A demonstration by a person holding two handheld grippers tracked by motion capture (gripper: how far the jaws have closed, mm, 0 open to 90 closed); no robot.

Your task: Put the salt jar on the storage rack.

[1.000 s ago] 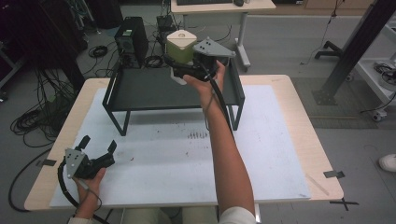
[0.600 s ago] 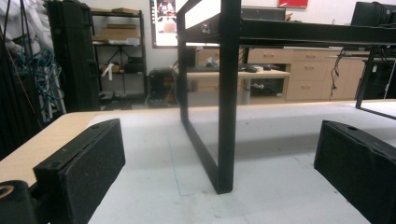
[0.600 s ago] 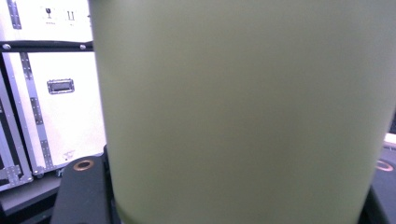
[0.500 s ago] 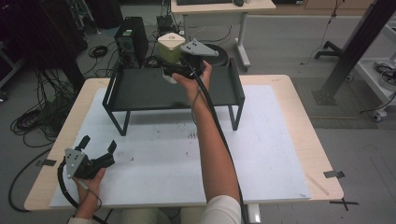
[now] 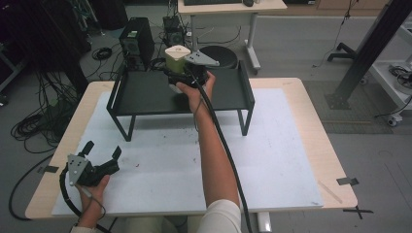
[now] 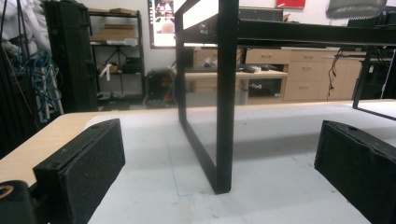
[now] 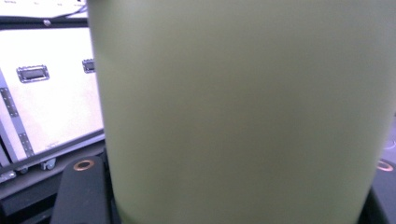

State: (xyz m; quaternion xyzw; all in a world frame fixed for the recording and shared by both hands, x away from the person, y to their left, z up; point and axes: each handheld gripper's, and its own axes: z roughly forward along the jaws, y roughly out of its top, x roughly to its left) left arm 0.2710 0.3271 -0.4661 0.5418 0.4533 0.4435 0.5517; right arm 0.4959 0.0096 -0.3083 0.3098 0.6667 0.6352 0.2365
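1. The right gripper [image 5: 180, 73] is clamped on an olive-green cup [image 5: 176, 59]; its jaws press on the cup's lower sides, as closed as the cup lets them be.
2. The cup stands upright in the grip, with its pale top facing up, over the far edge of a black rack [image 5: 145, 94] near the middle of that edge. Whether its base touches the rack's top I cannot tell.
3. In the right gripper view the cup [image 7: 243, 112] is very close, with a jaw at each lower corner.
4. The right hand [image 5: 194, 90] reaches far across the table [image 5: 296, 145], the forearm stretched over the rack's front edge, a black cable trailing along it.
5. The rack stands on thin legs on a white sheet [image 5: 272, 160] that covers most of the table.
6. The left gripper [image 5: 103, 154] rests at the near left of the sheet, well apart from the rack, held in the left hand [image 5: 92, 187].
7. Its jaws stand wide open with nothing between them; in the left gripper view they frame a rack leg [image 6: 224, 140] farther off.
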